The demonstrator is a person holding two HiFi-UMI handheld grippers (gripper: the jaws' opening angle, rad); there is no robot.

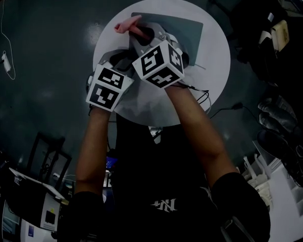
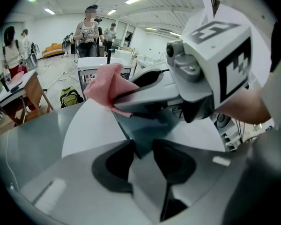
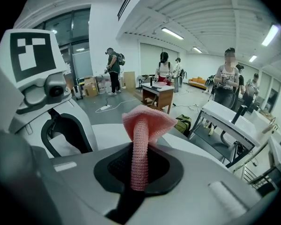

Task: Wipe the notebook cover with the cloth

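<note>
Head view: right gripper (image 1: pixel 143 33) clenches cloth (image 1: pixel 125 26) at notebook (image 1: pixel 192 28) upper-left edge, cover stretching rightward; left gripper (image 1: pixel 124 60) pinches near corner.

A large white-walled hall under a ribbed white ceiling (image 3: pixel 145 8) with long strip lights (image 3: pixel 173 33). The floor (image 1: pixel 45 44) is dark grey-green, and in the head view a white cable with a plug (image 1: pixel 7 64) lies on it. A round white table (image 1: pixel 214 69) stands in the middle. Beyond it are a wooden desk (image 3: pixel 159 93) and a white bench on a dark frame (image 3: pixel 229 118), with a green-yellow backpack (image 3: pixel 182 123) on the floor between them. Cardboard boxes (image 3: pixel 89 86) sit by a glazed partition (image 3: pixel 77 36), a white power strip (image 3: pixel 105 108) lies near them, and an orange sofa (image 3: pixel 200 82) stands by the far wall. Several people (image 3: pixel 113 69) stand about, well apart
</note>
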